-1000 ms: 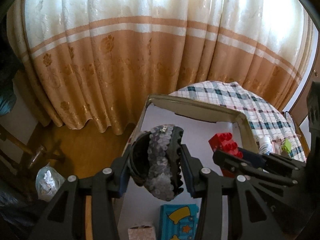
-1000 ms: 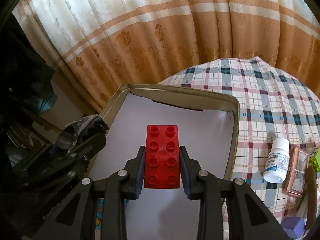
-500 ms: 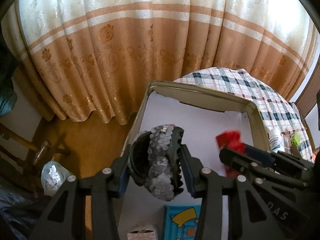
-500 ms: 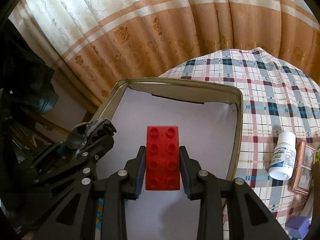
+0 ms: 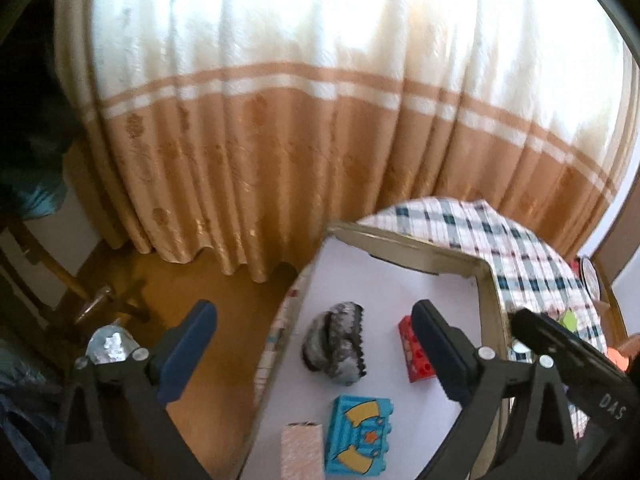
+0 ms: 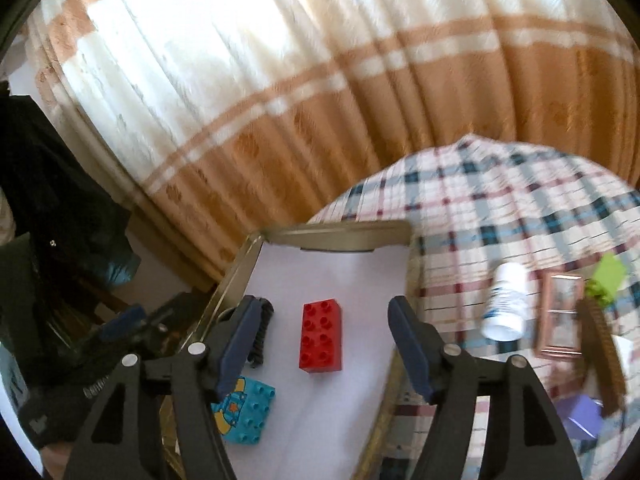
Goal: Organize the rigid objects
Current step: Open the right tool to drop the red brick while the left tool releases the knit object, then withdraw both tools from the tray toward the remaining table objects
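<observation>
Inside the tin tray [image 6: 236,276] lie the red brick [image 6: 321,335] and hair claw [image 5: 335,347] — both released.

Backlit curtain [image 5: 320,80] glares white; both views motion-blurred, perhaps defocused, fisheye-bent edges.

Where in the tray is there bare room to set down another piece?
The far half of the tray, between the back rim and the red brick, is bare. The near left is crowded: hair clip, blue brick, pink block.
</observation>
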